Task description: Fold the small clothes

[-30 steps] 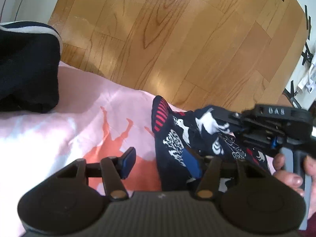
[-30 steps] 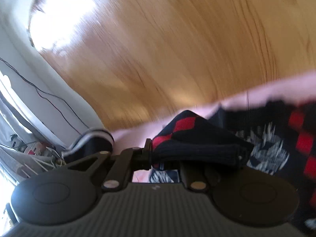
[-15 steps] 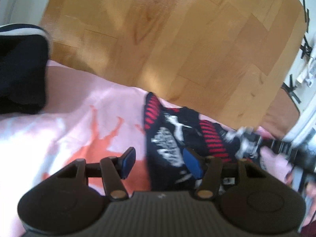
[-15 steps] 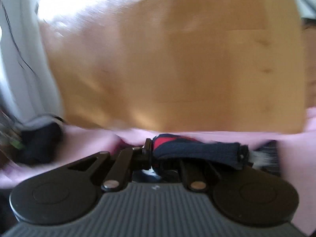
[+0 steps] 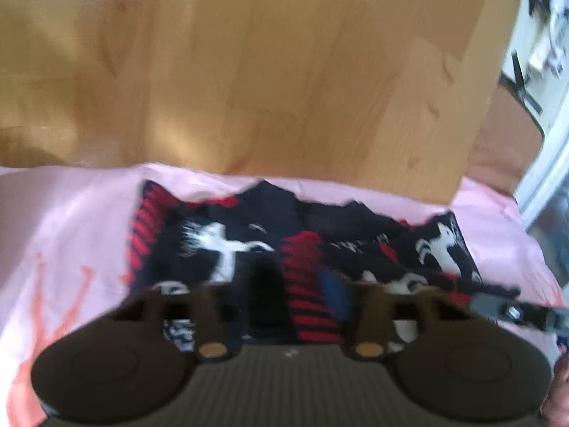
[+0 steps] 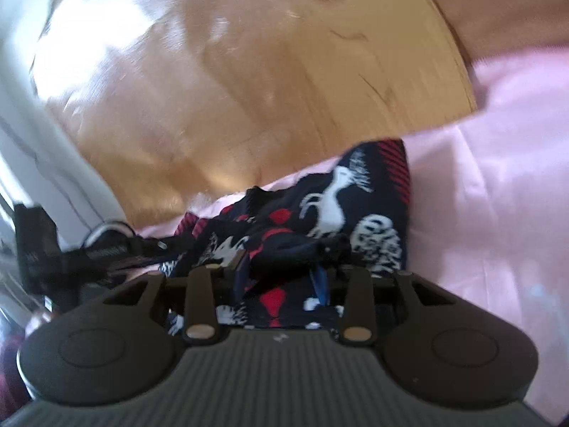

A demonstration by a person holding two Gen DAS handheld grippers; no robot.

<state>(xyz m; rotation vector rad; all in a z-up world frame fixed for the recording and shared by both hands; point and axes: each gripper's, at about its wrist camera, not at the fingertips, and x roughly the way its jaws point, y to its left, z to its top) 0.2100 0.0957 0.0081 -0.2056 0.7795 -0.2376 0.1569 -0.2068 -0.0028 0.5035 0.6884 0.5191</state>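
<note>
A small dark navy garment with red stripes and white animal prints lies spread on a pink cloth. My left gripper is open and low over the garment's near edge. My right gripper has its fingers apart with a bunched fold of the garment between them, low over the pink cloth. The view is blurred and I cannot tell whether the pads still press the fold. The right gripper shows at the right edge of the left wrist view.
A wooden floor lies beyond the cloth's far edge. White furniture with cables stands at the far right. A white wall base and the other handheld gripper sit at the left in the right wrist view.
The right gripper carried the garment's corner across and down, and its fingers have spread. The garment now lies wider across the cloth. The left gripper moved over the garment.
</note>
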